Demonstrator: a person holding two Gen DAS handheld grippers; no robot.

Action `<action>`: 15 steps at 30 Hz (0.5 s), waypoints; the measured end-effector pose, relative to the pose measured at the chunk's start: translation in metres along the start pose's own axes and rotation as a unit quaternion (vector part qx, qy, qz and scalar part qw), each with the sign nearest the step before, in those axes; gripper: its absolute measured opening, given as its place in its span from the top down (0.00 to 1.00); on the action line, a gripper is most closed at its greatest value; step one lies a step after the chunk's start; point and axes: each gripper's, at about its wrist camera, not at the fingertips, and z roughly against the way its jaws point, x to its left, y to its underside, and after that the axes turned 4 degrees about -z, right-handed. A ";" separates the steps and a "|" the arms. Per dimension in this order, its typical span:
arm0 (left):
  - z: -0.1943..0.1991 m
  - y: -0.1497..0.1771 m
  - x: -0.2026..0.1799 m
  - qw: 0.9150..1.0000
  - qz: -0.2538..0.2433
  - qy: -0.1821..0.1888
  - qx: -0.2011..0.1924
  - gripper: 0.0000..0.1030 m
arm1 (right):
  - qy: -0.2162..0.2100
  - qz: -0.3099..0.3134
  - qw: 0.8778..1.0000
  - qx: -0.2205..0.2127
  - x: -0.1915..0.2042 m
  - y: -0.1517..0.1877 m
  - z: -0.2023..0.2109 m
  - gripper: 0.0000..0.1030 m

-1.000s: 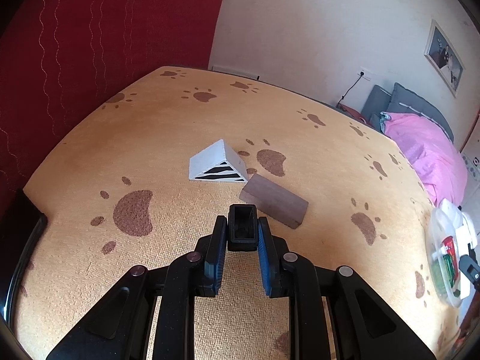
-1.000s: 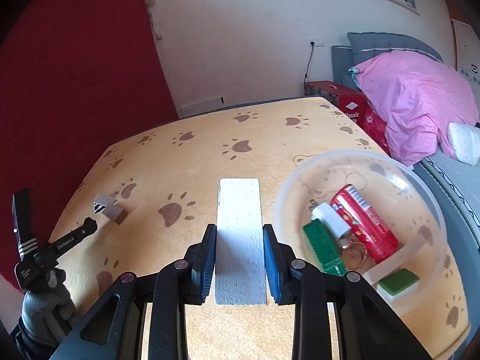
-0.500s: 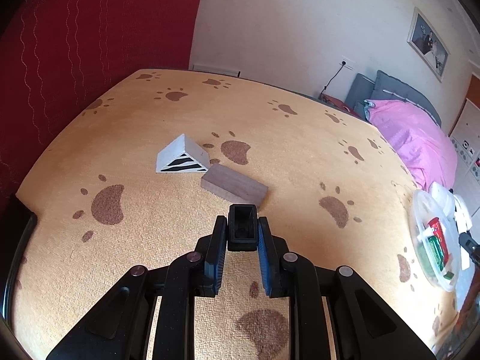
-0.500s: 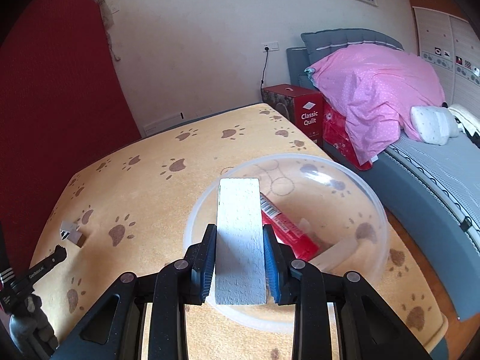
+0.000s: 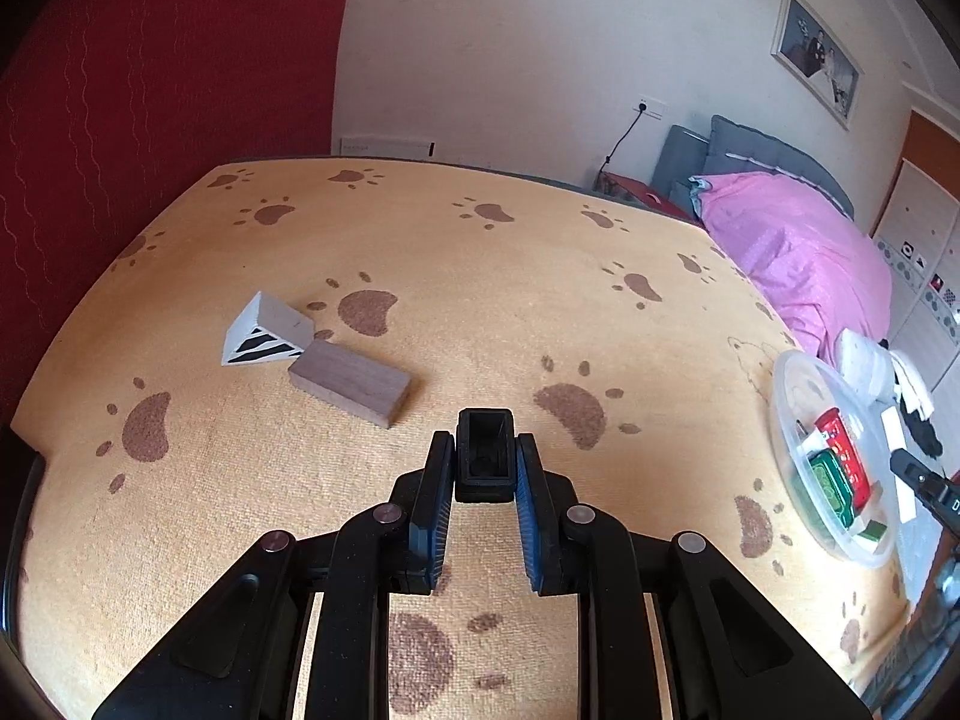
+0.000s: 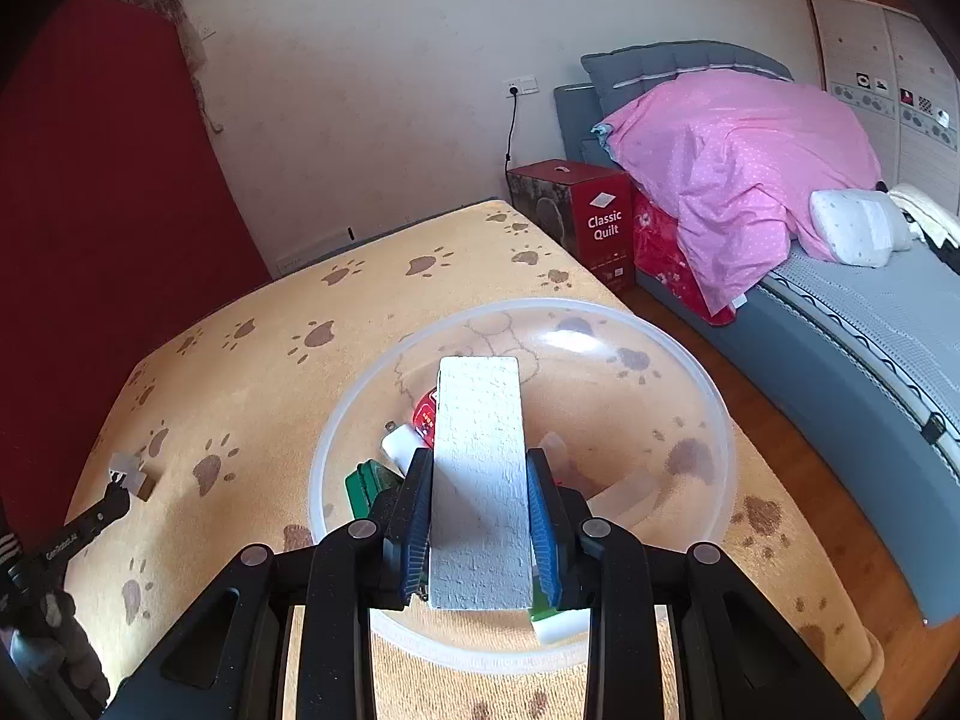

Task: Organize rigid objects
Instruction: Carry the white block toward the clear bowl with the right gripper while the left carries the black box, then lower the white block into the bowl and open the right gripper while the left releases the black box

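- Fingers of the right gripper [image 6: 480,516] are clamped on a white foam block [image 6: 480,480], pads pressing its two long sides, with the block's far end over the clear plastic bowl [image 6: 690,396].
- Fingers of the left gripper [image 5: 485,474] are pinched shut on a small black hollow piece [image 5: 485,456], held over the paw-print desk [image 5: 480,276].
- Inside the bowl lie a red packet [image 6: 425,417], a green tin [image 6: 367,483] and a few white pieces, so the foam block's landing spot is crowded.
- To do this step well, I judge the right hand should lower the block to the open far side of the bowl before letting go, keeping it level so it does not tip off the red packet or knock the rim.
- A striped wedge [image 5: 264,339] and a brown wooden block [image 5: 351,383] touch at one corner on the desk, well apart from the bowl and not yet sorted.
- Compared with a second ago, the foam block has travelled from beside the bowl to above it; in the left view the wedge and wooden block have slid away to the left and the bowl shows more fully at the right edge.
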 end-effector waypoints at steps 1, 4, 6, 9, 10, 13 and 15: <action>0.000 -0.001 -0.004 1.000 -0.003 0.001 0.000 0.80 | -0.003 0.003 1.000 0.001 0.000 0.000 0.000 0.70; 0.000 -0.003 -0.015 1.000 -0.012 0.004 -0.001 0.80 | -0.013 0.009 1.000 0.004 -0.001 0.000 -0.002 0.69; 0.000 -0.004 -0.023 1.000 -0.018 0.006 0.000 0.80 | -0.018 0.013 1.000 0.006 -0.001 0.001 -0.004 0.69; -0.001 -0.006 -0.035 1.000 -0.029 0.008 0.001 0.80 | -0.024 0.020 0.999 0.013 -0.003 0.001 -0.009 0.69; -0.001 -0.006 -0.039 0.999 -0.033 0.009 0.001 0.80 | -0.027 0.022 0.999 0.017 -0.004 0.001 -0.010 0.69; -0.001 -0.008 -0.051 0.999 -0.045 0.012 0.002 0.80 | -0.032 0.030 0.999 0.018 -0.006 0.002 -0.012 0.68; -0.002 -0.010 -0.060 0.998 -0.054 0.015 0.001 0.80 | -0.040 0.034 0.998 0.022 -0.008 0.003 -0.012 0.66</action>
